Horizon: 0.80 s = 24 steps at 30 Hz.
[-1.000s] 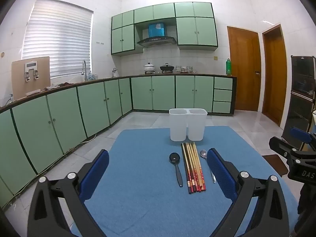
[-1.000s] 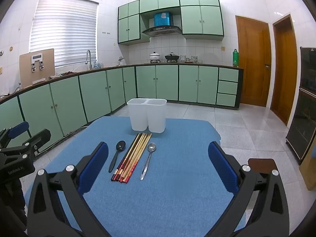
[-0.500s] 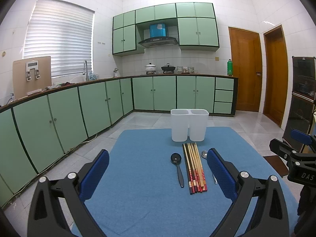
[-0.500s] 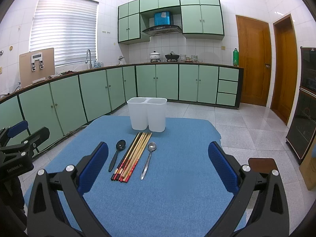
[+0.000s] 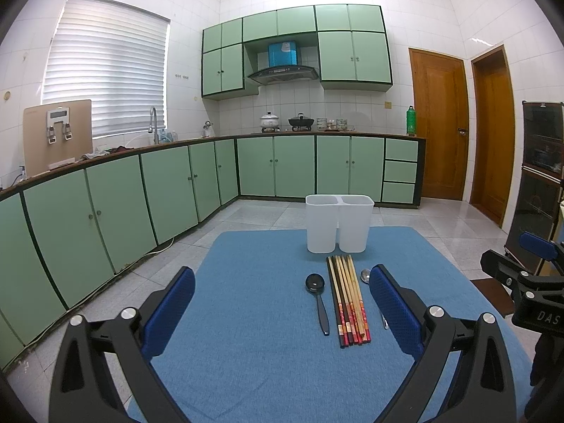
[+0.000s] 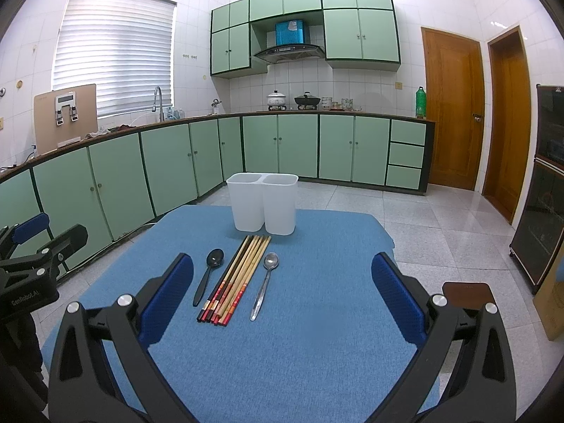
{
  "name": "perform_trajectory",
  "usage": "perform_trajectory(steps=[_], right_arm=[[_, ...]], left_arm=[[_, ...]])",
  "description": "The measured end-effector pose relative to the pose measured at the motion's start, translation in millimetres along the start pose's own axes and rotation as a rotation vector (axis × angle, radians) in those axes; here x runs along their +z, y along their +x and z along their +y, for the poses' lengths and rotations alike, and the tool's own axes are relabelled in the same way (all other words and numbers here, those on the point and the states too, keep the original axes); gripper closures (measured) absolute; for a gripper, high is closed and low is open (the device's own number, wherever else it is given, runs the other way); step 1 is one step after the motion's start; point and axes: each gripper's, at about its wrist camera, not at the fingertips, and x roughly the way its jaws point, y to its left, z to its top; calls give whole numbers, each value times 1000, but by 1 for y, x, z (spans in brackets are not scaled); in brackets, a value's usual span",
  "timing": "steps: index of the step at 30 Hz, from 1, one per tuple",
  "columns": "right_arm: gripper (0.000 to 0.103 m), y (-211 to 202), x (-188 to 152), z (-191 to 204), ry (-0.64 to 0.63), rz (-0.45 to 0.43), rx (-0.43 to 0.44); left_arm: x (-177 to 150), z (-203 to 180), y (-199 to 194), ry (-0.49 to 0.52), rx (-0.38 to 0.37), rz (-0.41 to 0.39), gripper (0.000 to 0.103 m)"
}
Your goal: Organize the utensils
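On the blue mat (image 5: pixel 253 317) (image 6: pixel 317 317) lie a black spoon (image 5: pixel 319 299) (image 6: pixel 208 275), a bundle of several chopsticks (image 5: pixel 347 299) (image 6: pixel 236 278) and a silver spoon (image 5: pixel 366 276) (image 6: pixel 265 287), side by side. Behind them stands a white two-compartment holder (image 5: pixel 339 223) (image 6: pixel 262 202), empty as far as I see. My left gripper (image 5: pixel 282 303) is open and empty, short of the utensils. My right gripper (image 6: pixel 282 289) is open and empty, also short of them. The left gripper's right finger hides part of the silver spoon.
The mat covers a small table with tiled floor around it. Green kitchen cabinets (image 5: pixel 141 190) run along the left and back. Wooden doors (image 6: pixel 454 112) and a dark cabinet (image 6: pixel 543 183) are on the right. A brown stool (image 6: pixel 465 292) stands near the table's right side.
The left wrist view has shifted slightly; the utensils sit a little lower and right in it. The right gripper has barely moved. Both stay open.
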Motion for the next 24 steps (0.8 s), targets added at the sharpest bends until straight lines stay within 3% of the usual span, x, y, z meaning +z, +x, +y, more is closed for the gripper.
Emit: perform_trajectory(steps=[24], right_arm=[[5,10,-7,-1,6,3,-6]], left_arm=[[2,3,4,-1,9,0,6]])
